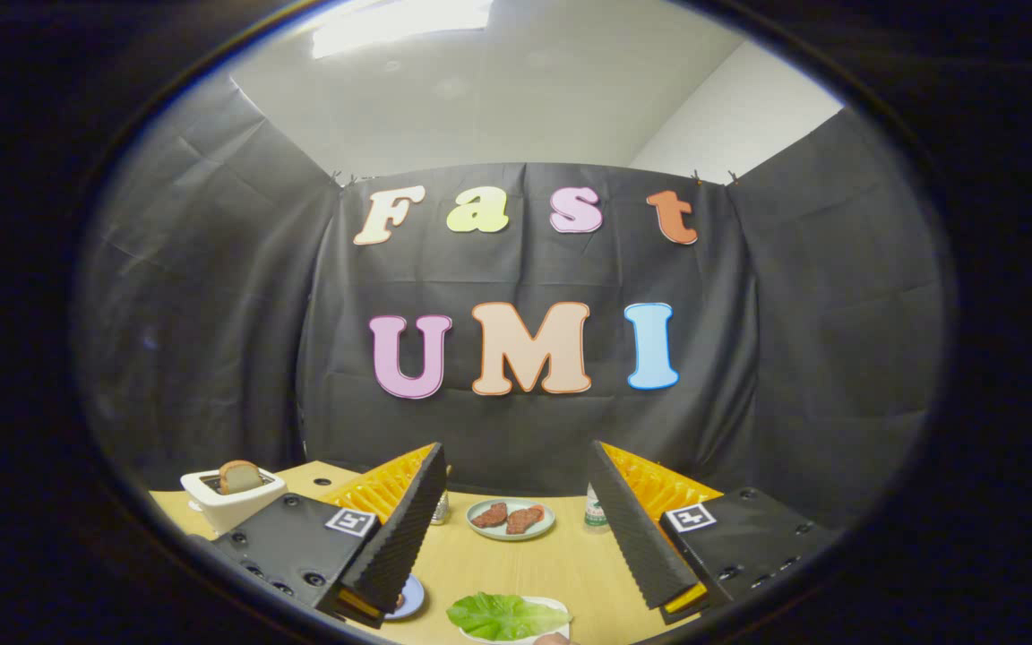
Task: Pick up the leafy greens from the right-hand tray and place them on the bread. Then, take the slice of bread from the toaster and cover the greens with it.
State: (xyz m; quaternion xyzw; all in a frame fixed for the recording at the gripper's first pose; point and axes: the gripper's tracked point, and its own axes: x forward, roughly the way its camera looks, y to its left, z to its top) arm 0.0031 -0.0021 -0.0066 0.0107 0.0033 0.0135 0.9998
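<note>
Gripper (516, 528) with fingers spread wide and empty; lettuce leaf (507, 616) lies at six o'clock between the fingertips, apparently already on bread, while the bread slice (239, 477) awaits in the toaster (231, 502) at ten o'clock.

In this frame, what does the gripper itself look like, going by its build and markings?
The gripper has two wedge-shaped fingers with ribbed inner faces. Each is mounted on a black block with screw holes, and each block carries a square black-and-white marker tag. The outer sides of the fingers have a ridged lattice structure. No cables are visible. The fingers stand wide apart.
</note>
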